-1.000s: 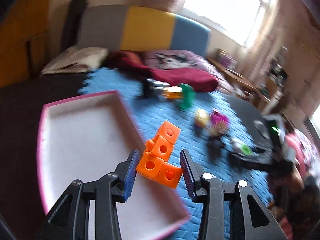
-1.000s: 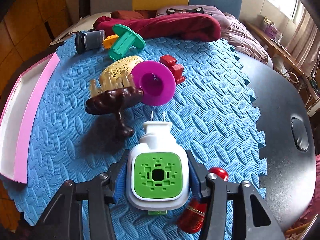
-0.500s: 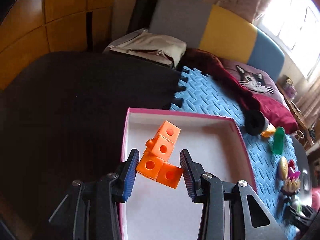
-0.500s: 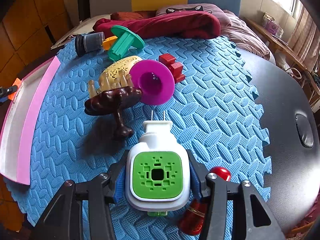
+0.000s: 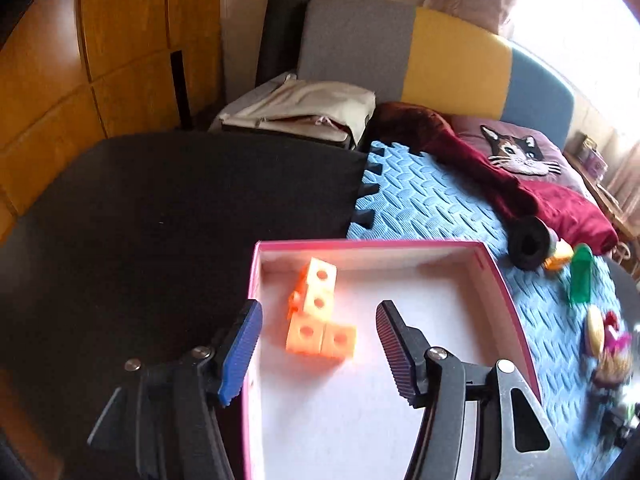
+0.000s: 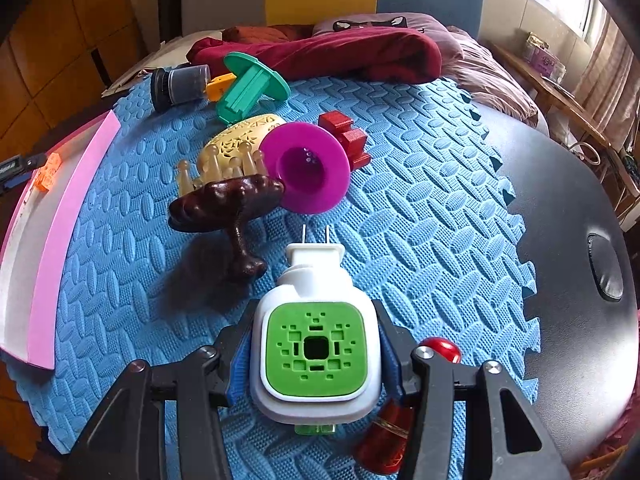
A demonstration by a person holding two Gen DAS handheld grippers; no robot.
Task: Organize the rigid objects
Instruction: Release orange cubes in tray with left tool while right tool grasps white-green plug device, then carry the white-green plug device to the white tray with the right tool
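My left gripper [image 5: 318, 344] has just been spreading its jaws, and the orange block cluster [image 5: 318, 312] sits loose between them, touching neither pad, on the white floor of the pink-rimmed tray [image 5: 504, 280] near its far left corner. My right gripper [image 6: 314, 356] is clenched on the white plug-in unit with the green face [image 6: 314, 350], both pads pressed to its sides, its two prongs pointing away from me. Only the left view shows the tray's inside; the right view catches just its pink wall [image 6: 60, 240] at the far left, with the orange cluster [image 6: 48, 170] peeking over it beside the tip of the other gripper. Only the right view shows the clutter beyond the plug-in unit clearly: a dark brown mushroom-shaped piece [image 6: 232, 208] just ahead and left, a magenta funnel [image 6: 308, 168] touching it, a cream openwork shell with pegs [image 6: 236, 144] behind those, a red block [image 6: 344, 136] beside the funnel, then a green flanged piece [image 6: 252, 84], a small orange piece and a dark cylinder [image 6: 180, 86] farther off. A shiny red object [image 6: 440, 348] lies half hidden under my right finger. Everything rests on a blue foam mat [image 6: 420, 220] over a black table [image 5: 160, 208]. Beyond the mat are a maroon cloth [image 6: 320, 52], a cat-print cushion [image 5: 516, 152], a grey, yellow and blue headboard and wooden panelling.
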